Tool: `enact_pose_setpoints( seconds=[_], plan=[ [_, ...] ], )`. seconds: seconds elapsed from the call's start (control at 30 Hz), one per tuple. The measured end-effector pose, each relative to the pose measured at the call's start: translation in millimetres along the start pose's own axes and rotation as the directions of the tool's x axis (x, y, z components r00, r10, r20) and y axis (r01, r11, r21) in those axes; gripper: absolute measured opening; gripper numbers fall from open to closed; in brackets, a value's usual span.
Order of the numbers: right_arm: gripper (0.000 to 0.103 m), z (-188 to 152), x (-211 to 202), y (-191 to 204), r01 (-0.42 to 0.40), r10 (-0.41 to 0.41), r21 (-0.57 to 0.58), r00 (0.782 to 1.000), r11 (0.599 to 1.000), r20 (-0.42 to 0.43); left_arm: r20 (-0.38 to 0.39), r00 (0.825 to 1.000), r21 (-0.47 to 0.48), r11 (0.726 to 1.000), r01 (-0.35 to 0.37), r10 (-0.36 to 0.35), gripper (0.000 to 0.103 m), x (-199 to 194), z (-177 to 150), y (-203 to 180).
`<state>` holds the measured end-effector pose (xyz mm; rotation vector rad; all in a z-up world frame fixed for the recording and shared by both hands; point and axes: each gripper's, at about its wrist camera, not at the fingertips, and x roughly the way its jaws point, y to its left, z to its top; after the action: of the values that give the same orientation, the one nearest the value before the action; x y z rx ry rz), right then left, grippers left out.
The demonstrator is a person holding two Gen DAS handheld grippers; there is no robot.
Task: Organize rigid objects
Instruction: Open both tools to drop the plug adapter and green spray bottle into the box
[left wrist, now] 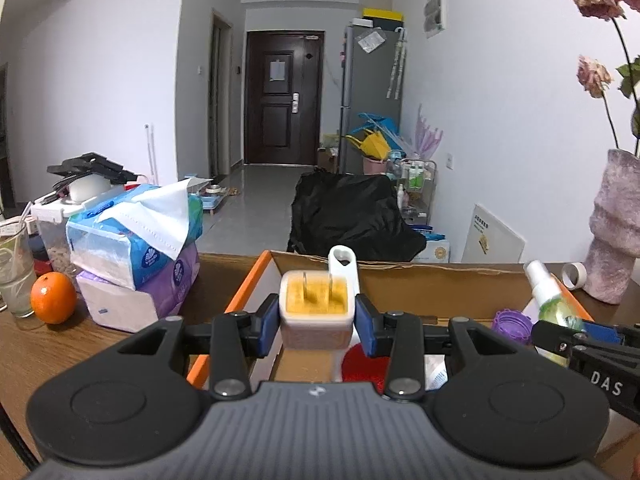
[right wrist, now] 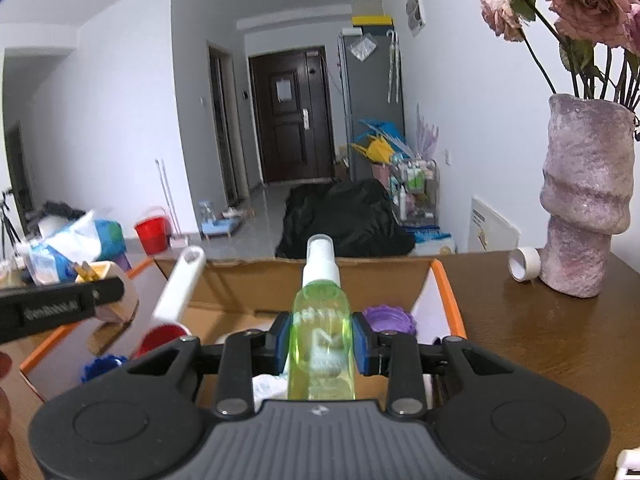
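My left gripper is shut on a white plug adapter with a yellow face and two metal prongs, held over the open cardboard box. My right gripper is shut on a green spray bottle with a white nozzle, also above the box. In the box lie a white-handled tool with a red head, a purple lid and a blue lid. The right gripper with the bottle shows at the right of the left wrist view. The adapter shows in the right wrist view.
Stacked tissue packs, an orange and a glass stand left of the box on the wooden table. A pink vase with roses and a white tape roll stand to the right.
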<state>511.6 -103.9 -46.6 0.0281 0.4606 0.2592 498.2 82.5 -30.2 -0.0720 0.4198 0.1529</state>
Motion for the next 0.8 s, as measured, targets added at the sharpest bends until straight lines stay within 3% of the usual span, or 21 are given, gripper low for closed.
enact_pose_setpoints(
  seconds=[0.03,0.07,0.1,0.13,0.2,0.33,0.8],
  plan=[
    [0.04,0,0,-1,0.012,-0.012,-0.003,1.0,1.0,-0.006,0.003,1.0,0.009,1.0,0.001,-0.001,0.05,-2,1,1],
    [0.048,1,-1,-2,0.019,-0.019,-0.003,1.0,1.0,-0.012,0.005,1.0,0.011,1.0,-0.002,0.002,0.069,-3,2,2],
    [0.068,2,-3,-5,0.022,-0.022,0.002,1.0,1.0,-0.009,0.009,1.0,0.004,1.0,-0.009,0.009,0.09,-5,3,4],
    [0.081,2,-6,-7,0.025,-0.025,0.009,1.0,1.0,0.003,0.022,1.0,-0.006,1.0,-0.016,0.016,0.094,-7,3,6],
    [0.087,4,-10,-9,0.03,-0.03,0.013,0.999,0.999,0.022,0.051,0.998,-0.004,1.0,-0.021,0.021,0.101,-14,5,9],
    [0.102,6,-16,-16,0.03,-0.032,0.032,0.998,0.999,0.047,0.07,0.997,0.0,1.0,-0.03,0.03,0.103,-20,8,11],
    [0.103,7,-22,-18,0.013,-0.014,0.025,0.999,1.0,0.046,0.049,0.999,-0.013,1.0,-0.024,0.025,0.103,-26,7,9]
  ],
)
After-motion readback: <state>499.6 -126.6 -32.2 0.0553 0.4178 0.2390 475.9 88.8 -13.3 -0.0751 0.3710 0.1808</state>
